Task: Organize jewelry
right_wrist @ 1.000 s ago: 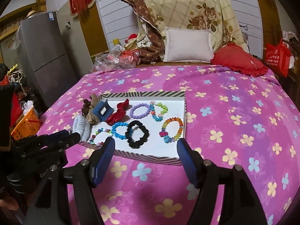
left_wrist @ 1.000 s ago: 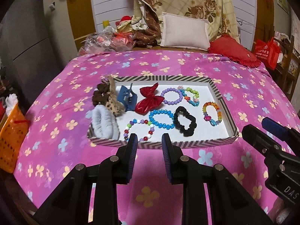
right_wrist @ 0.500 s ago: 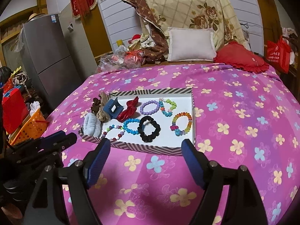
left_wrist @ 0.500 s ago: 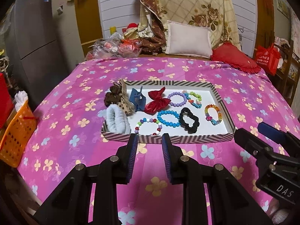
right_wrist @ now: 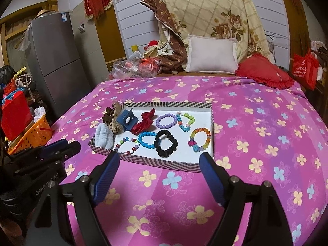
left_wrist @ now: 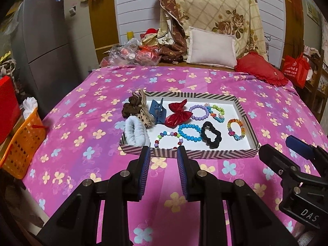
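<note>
A shallow tray with a striped rim point(left_wrist: 205, 155) lies on the pink flowered bedsheet point(left_wrist: 82, 123). On its white floor lie a black scrunchie point(left_wrist: 211, 135), a blue bead bracelet point(left_wrist: 189, 132), a purple one point(left_wrist: 198, 112), a rainbow one point(left_wrist: 235, 129), a red bow point(left_wrist: 178, 113), a blue claw clip point(left_wrist: 157, 110) and a pale blue scrunchie point(left_wrist: 136, 132). My left gripper point(left_wrist: 163, 153) hovers short of the tray's near rim, jaws a narrow gap apart with nothing between. My right gripper point(right_wrist: 160, 157) stands wide open and empty before the tray rim point(right_wrist: 164, 162).
An orange basket point(left_wrist: 22, 145) and a grey fridge point(left_wrist: 47, 47) stand left of the bed. At the bed's head are a white pillow point(left_wrist: 211, 47), a red cushion point(left_wrist: 260, 69) and plastic bags point(left_wrist: 131, 53). A red bag point(left_wrist: 295, 69) hangs at the right.
Both grippers have drawn back from the tray, which now looks smaller and farther off. The right jaws have spread wider. The left jaws keep the same gap.
</note>
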`<state>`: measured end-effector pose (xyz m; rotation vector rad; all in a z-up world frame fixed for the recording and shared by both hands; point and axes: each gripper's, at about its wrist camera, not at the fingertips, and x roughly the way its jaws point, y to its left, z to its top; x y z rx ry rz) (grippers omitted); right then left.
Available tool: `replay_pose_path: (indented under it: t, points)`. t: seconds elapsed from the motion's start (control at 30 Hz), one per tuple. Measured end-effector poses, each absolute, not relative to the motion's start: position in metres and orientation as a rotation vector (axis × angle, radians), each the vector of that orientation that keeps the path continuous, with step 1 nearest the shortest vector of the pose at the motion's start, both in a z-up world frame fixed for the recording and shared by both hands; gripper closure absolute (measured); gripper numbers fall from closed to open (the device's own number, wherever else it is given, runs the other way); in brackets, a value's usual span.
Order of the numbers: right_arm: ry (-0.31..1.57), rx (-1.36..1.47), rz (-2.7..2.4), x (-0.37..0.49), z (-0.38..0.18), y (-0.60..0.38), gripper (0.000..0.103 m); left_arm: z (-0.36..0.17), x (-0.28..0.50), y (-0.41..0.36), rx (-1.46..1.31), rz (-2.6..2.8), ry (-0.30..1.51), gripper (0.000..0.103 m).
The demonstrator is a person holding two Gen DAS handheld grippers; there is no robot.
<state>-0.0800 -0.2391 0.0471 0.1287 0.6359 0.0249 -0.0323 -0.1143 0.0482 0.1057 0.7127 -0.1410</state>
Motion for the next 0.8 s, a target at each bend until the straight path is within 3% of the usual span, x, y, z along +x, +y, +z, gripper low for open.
replay_pose_path:
  t: [0.8]
  points:
    - [0.662,0.123,0.03,-0.0749,0.0414,-0.2357,0.019,0.0457,-0.0298,-0.1149,0.107,-0.137,0.717,0.072]
